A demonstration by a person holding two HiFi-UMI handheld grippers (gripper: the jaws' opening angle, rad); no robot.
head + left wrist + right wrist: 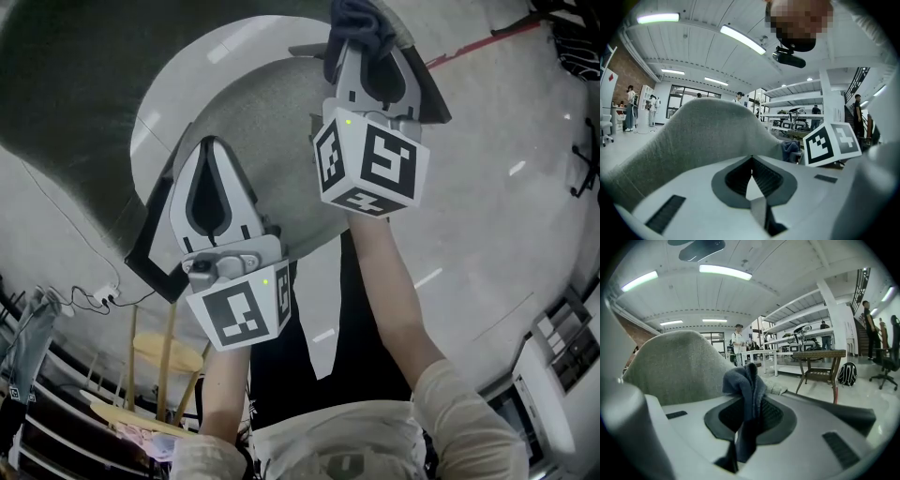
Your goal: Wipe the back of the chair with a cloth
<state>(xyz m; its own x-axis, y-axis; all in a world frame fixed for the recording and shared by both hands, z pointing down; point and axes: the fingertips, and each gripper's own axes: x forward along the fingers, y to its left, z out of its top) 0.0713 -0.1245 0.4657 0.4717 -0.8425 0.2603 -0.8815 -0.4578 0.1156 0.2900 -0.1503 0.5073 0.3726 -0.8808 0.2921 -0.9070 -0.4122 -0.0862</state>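
Note:
The chair's back is grey fabric (pixel 272 117) inside a white shell rim (pixel 155 108); it rises just beyond both grippers, in the left gripper view (pixel 693 136) and the right gripper view (pixel 670 366). My right gripper (pixel 364 39) is shut on a dark blue cloth (pixel 356 23), which bunches above the jaws and hangs down between them (pixel 747 385). It is held near the chair's upper edge. My left gripper (pixel 212 142) is shut with nothing in it, its tips meeting (pixel 751 158) over the fabric, lower and to the left of the right one.
A wooden side table (pixel 820 357), a backpack (pixel 847 373) and an office chair (pixel 888 362) stand to the right on the pale floor. People stand far off among the shelving. Wooden stools (pixel 164 352) and a power strip with its cable (pixel 98 295) are at my lower left.

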